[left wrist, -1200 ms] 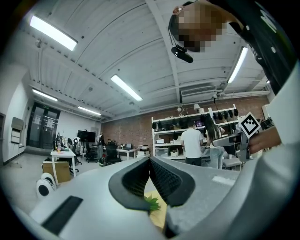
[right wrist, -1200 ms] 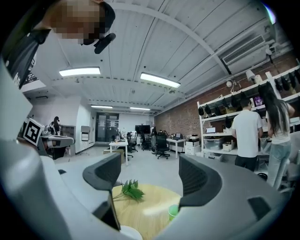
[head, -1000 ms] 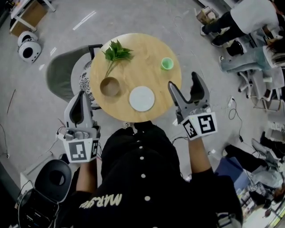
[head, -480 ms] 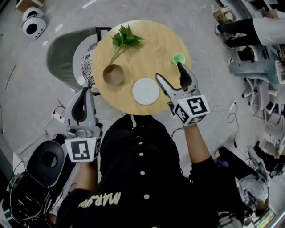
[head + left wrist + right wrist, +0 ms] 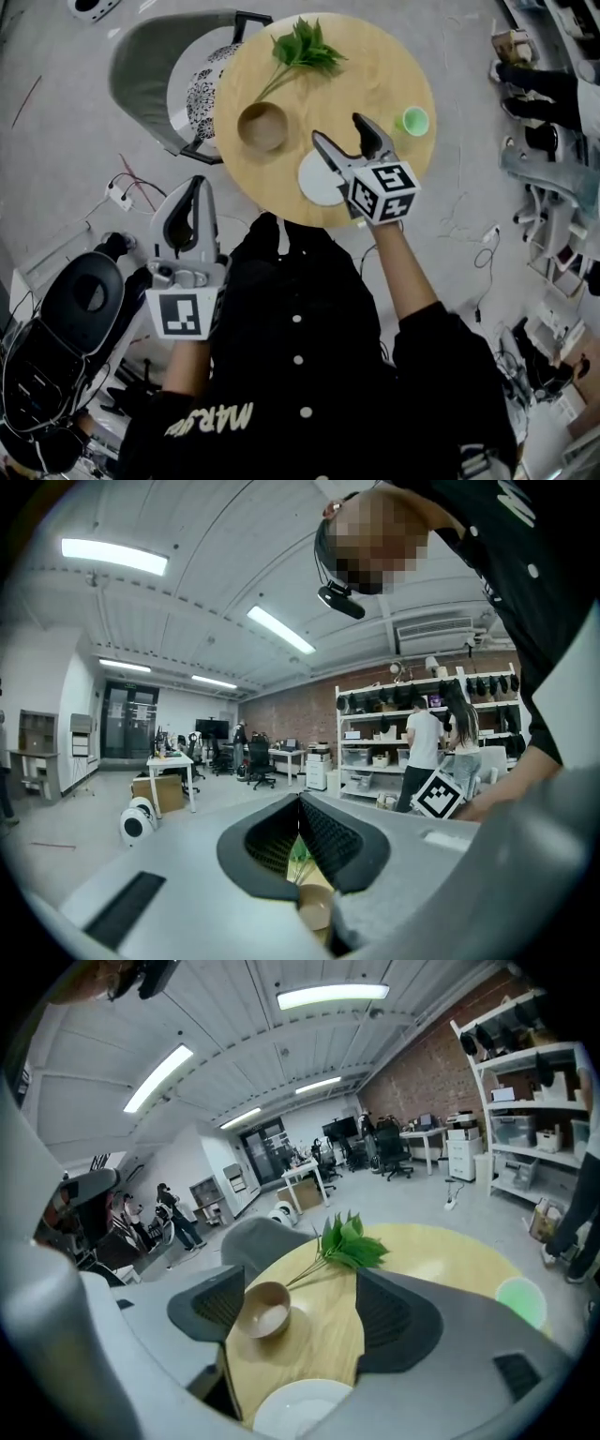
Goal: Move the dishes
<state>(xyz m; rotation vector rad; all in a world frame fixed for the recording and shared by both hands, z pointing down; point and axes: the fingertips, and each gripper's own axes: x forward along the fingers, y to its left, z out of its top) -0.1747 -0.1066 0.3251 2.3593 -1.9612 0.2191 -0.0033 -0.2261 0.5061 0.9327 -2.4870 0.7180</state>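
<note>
Hovering right claw (image 5: 338, 129) over the near edge of the round desk (image 5: 384, 56), jaws wide apart, nothing between them. White plate (image 5: 315, 180) sits just under it, partly covered. Wooden bowl (image 5: 262, 127) left of the plate, not touching it. Green cup (image 5: 413, 119) near the desk's right rim, leafy sprig (image 5: 305, 45) at the far side. Left claw (image 5: 194, 187) off the desk beside the torso, jaw tips pressed together, empty

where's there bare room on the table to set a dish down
The widest bare wood on the table is far right, between the leafy sprig and the green cup. The near edge is crowded: bowl, white plate and the right gripper above it.
</note>
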